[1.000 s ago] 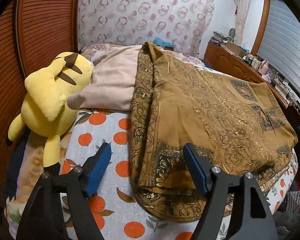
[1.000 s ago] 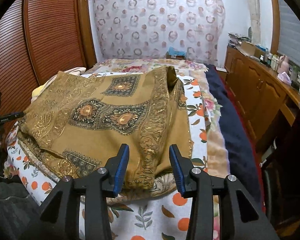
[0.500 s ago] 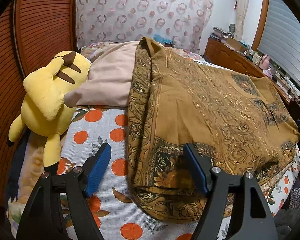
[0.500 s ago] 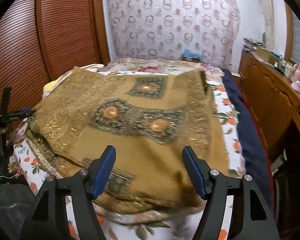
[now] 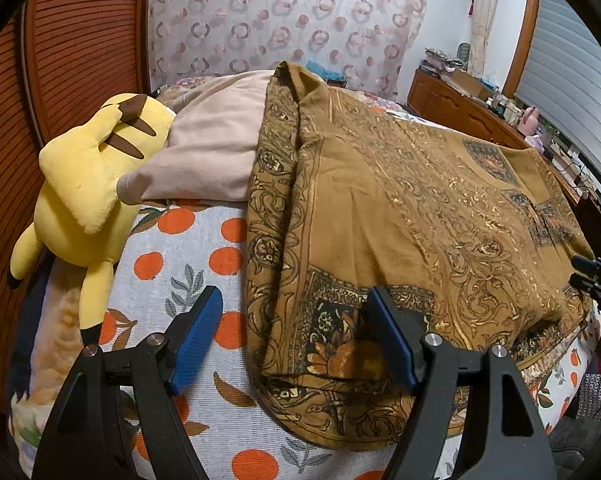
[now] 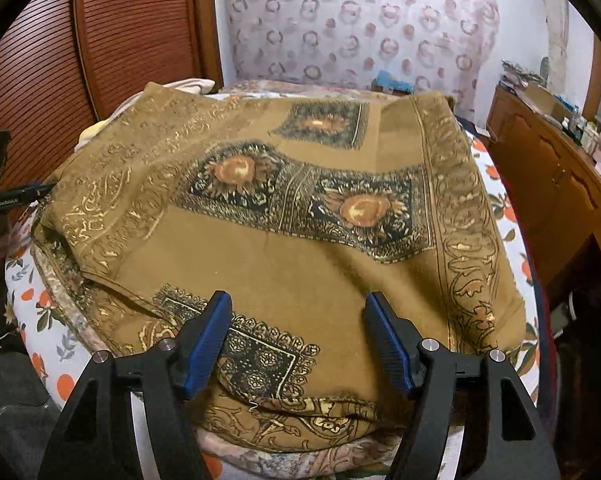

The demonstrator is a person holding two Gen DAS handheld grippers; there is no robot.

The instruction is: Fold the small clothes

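Cloth (image 5: 400,208), brown with gold scrollwork and dark sunflower panels, lies spread in folded layers across most of the bed (image 5: 204,240), its near edges stacked and overhanging the mattress front in the right wrist view (image 6: 300,248). Both grippers hang over it with jaws wide and nothing between the pads.

The left gripper (image 5: 296,336) straddles the cloth's left border: one finger sits above the bare orange-dotted sheet, the other above the near corner panel. The right gripper (image 6: 298,340) is above the front middle of the cloth, well inside its right border.

Risks from here, as I judge them:

- Layers. The near edge shows several thicknesses, stacked and slightly offset. A pinch that goes too deep would take the lower layers or the sheet with it and drag the whole pile; too shallow and only the top ply lifts, undoing the fold.
- Uneven grips. The left jaws are at a corner, the right jaws are mid-edge. Lifting from mismatched spots would skew the next fold.
- Slip. The fabric looks thin and smooth; a light grip may let it slide out mid-carry.
- Neighbours. The plush (image 5: 88,184) and the beige pillow (image 5: 216,160) lie just beside the far left edge, the pillow touching it. A fold swung that way could snag on or cover them.
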